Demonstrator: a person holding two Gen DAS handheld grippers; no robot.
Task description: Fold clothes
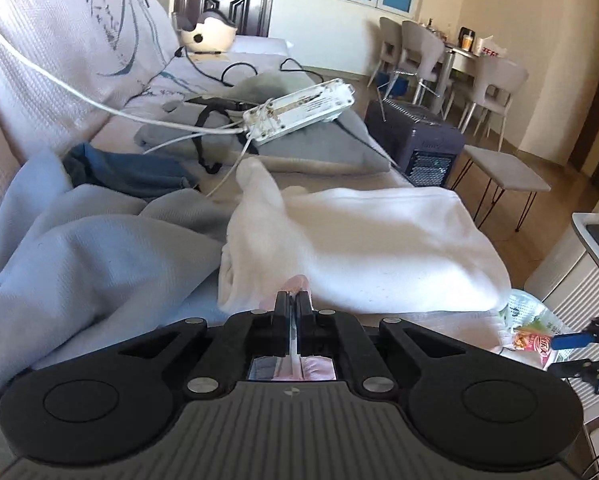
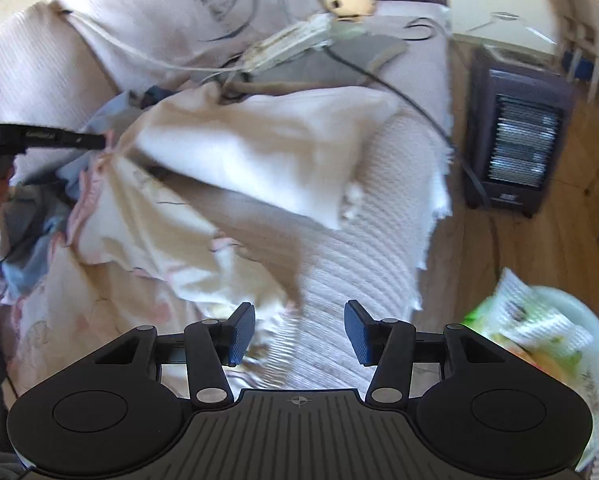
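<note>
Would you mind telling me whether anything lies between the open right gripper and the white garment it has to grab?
Nothing visible does. The right gripper hangs open over the bare sofa cover, and the white garment, pinched by the left gripper, hangs just beyond its left finger.

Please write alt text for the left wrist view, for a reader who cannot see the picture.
The left claw is shut on the pink-trimmed edge of a white garment that lies across a sofa. Beside it are a light blue garment and, farther back, a white power strip on grey fabric. A dark heater stands on the floor to the right.
</note>
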